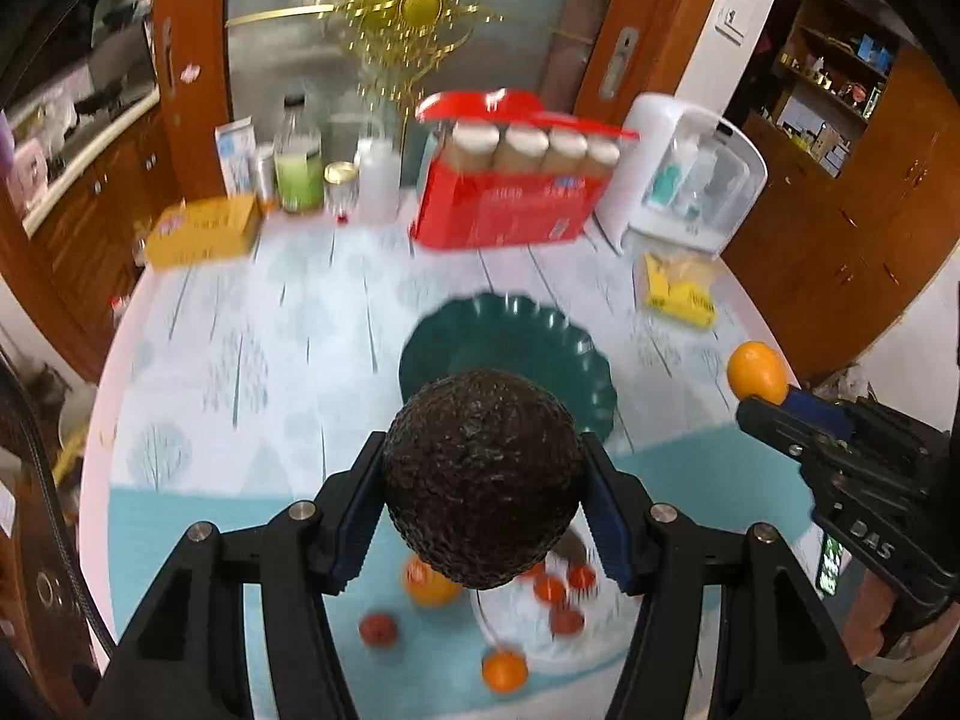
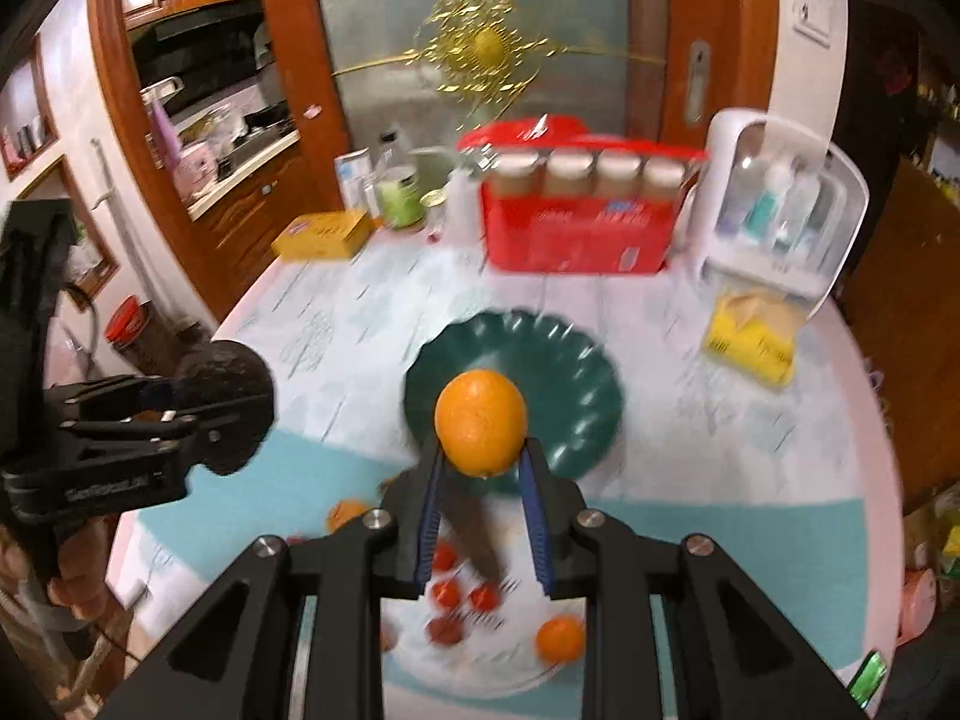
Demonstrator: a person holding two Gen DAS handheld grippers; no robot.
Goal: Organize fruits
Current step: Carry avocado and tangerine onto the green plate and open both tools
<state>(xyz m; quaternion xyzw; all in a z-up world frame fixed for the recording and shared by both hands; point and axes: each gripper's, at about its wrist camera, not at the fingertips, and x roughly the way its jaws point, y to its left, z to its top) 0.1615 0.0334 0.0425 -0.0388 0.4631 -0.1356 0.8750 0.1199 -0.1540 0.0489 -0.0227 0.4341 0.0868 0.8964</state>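
My left gripper is shut on a dark bumpy avocado and holds it above the table, just short of a dark green scalloped plate. My right gripper is shut on an orange held over the near rim of the same plate. Each gripper shows in the other's view: the orange at the far right, the avocado at the left. Below the grippers lies a white plate with small red fruits and more oranges.
A red box with several jars, a white cosmetics case, a yellow box, bottles and a yellow packet stand along the far side of the round table. A phone lies at the right edge.
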